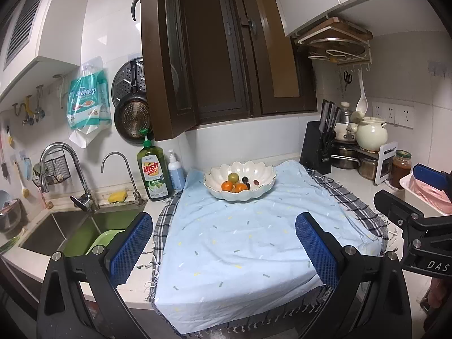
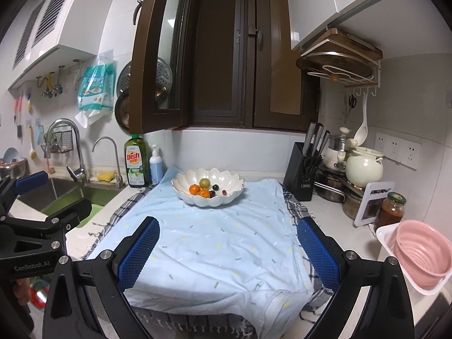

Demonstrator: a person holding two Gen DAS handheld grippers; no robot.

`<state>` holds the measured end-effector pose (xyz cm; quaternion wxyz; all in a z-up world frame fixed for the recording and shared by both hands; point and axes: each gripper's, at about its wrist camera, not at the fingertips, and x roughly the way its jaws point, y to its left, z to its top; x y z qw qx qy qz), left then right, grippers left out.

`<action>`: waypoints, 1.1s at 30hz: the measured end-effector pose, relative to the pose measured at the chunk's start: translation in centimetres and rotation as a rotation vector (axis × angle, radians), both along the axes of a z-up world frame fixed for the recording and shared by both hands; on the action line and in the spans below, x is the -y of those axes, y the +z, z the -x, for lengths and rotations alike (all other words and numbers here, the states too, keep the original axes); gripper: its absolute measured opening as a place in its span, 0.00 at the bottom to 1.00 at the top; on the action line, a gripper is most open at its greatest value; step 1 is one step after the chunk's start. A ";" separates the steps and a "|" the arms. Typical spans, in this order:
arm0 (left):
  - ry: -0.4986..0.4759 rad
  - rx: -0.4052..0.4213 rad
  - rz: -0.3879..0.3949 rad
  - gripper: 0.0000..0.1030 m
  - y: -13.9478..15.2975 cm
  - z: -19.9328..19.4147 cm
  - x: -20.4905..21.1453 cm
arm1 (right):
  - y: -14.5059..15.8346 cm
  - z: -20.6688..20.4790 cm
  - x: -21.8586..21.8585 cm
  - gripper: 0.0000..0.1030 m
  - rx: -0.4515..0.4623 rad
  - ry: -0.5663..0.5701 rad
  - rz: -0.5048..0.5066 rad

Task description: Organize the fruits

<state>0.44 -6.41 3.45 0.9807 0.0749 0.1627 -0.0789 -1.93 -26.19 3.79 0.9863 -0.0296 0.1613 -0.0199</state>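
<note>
Both the left gripper (image 1: pixel 223 250) and the right gripper (image 2: pixel 228 251) hang spread wide and empty above the blue cloth (image 1: pixel 240 243). The fruits (image 2: pixel 205 188) sit in the white bowl (image 2: pixel 180 190) at the cloth's far end. They look small, round, light and likely to roll or bruise, so each is best pinched gently across its middle.

Both wrist cameras sit low at the counter's near edge, facing the window wall across the blue cloth (image 1: pixel 226 254). The left view takes in more of the sink (image 1: pixel 82 226), the right more of the pink colander (image 2: pixel 421 251). Both share the distant white bowl (image 2: pixel 183 182), its fruit perhaps too small to name.
</note>
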 end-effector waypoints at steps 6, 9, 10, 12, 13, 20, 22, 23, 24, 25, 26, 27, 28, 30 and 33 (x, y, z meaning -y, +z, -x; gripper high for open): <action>-0.004 0.003 0.003 1.00 0.2 0.0 0.3 | 0.2 0.1 0.2 0.96 0.006 0.003 0.000; -0.003 0.005 0.000 1.00 0.3 0.1 0.4 | 0.3 0.2 0.3 0.96 0.008 0.003 -0.004; -0.002 0.006 0.000 1.00 0.3 0.1 0.4 | 0.3 0.2 0.4 0.96 0.009 0.004 -0.005; -0.001 0.008 -0.001 1.00 0.5 0.1 0.6 | 0.4 0.2 0.5 0.96 0.011 0.001 -0.006; 0.000 0.010 -0.002 1.00 0.6 0.1 0.6 | 0.4 0.2 0.6 0.96 0.013 0.002 -0.009; 0.000 0.020 -0.006 1.00 0.8 0.3 0.7 | 0.5 0.3 0.6 0.96 0.014 0.001 -0.008; 0.001 0.023 -0.006 1.00 1.0 0.3 0.8 | 0.7 0.3 0.7 0.96 0.017 0.001 -0.009; 0.001 0.024 -0.006 1.00 1.0 0.3 0.8 | 0.7 0.3 0.8 0.96 0.018 0.000 -0.008; 0.000 0.023 -0.007 1.00 1.0 0.3 0.8 | 0.8 0.3 0.7 0.96 0.019 -0.001 -0.009; -0.001 0.022 -0.006 1.00 1.0 0.3 0.8 | 0.8 0.3 0.7 0.96 0.018 0.002 -0.010; -0.003 0.021 -0.006 1.00 1.1 0.3 0.8 | 0.8 0.3 0.7 0.96 0.019 0.001 -0.010; -0.003 0.021 -0.004 1.00 1.1 0.3 0.8 | 0.8 0.3 0.7 0.96 0.019 0.000 -0.008; -0.005 0.020 -0.003 1.00 1.1 0.3 0.8 | 0.8 0.3 0.7 0.96 0.019 0.000 -0.007; -0.009 0.017 -0.003 1.00 1.2 0.2 0.8 | 0.8 0.3 0.7 0.96 0.019 -0.001 -0.008; -0.009 0.019 -0.002 1.00 1.3 0.1 0.6 | 0.9 0.3 0.7 0.96 0.020 -0.002 -0.007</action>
